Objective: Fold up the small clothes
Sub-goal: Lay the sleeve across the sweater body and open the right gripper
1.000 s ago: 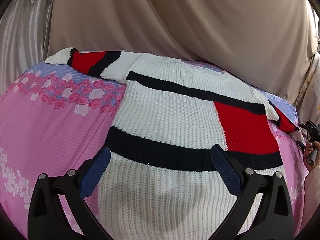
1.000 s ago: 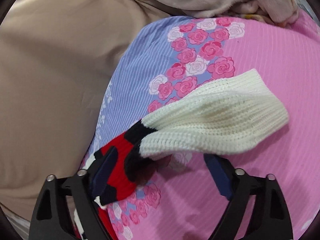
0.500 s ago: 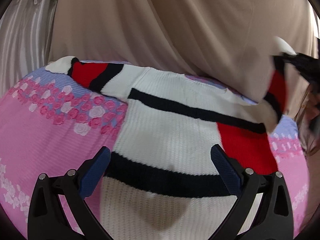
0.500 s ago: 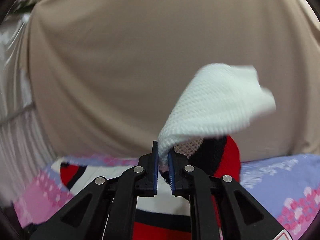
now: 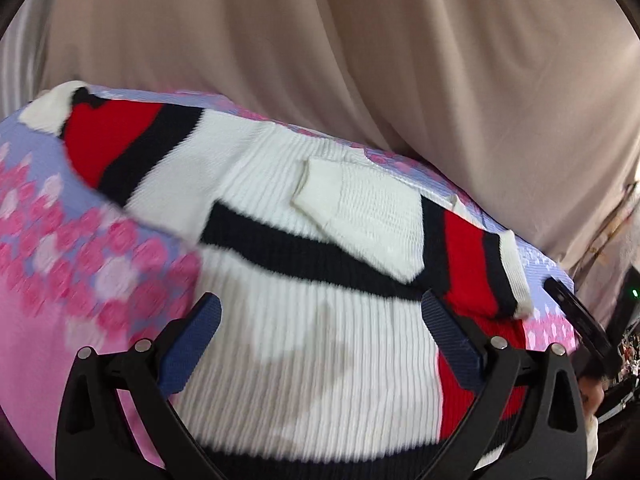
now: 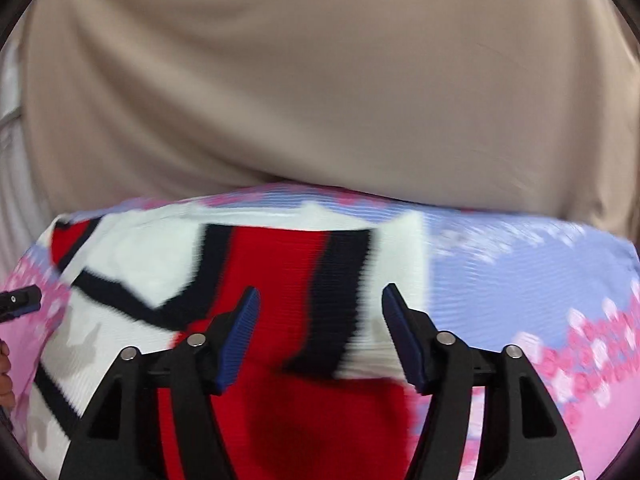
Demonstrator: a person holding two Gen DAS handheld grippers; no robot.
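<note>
Hovering over the sweater's (image 5: 304,344) hem end, left gripper (image 5: 320,340) spread wide, jaws gripping nothing, white ribbing passing between and beneath them. Hanging over the same sweater's red block, right gripper (image 6: 320,332) likewise parted and empty, folded sleeve (image 6: 332,276) lying just beyond its tips. Lying flat on the pink floral bedsheet (image 5: 60,280), body running lengthwise away from the left gripper toward the collar. Crossing the chest beyond that, the folded sleeve's white cuff (image 5: 356,208) resting on the white panel near the neckline. Stretching off from the sweater's far shoulder toward the left, the other sleeve (image 5: 120,140) still lying unfolded, long axis pointing outward and away, ending in a white cuff at the sheet's edge. Judging from this, left gripper sitting on the nearer side for that outstretched sleeve, reaching forward and leftward being the likely call. Backing everything, beige curtain (image 5: 360,60).
</note>
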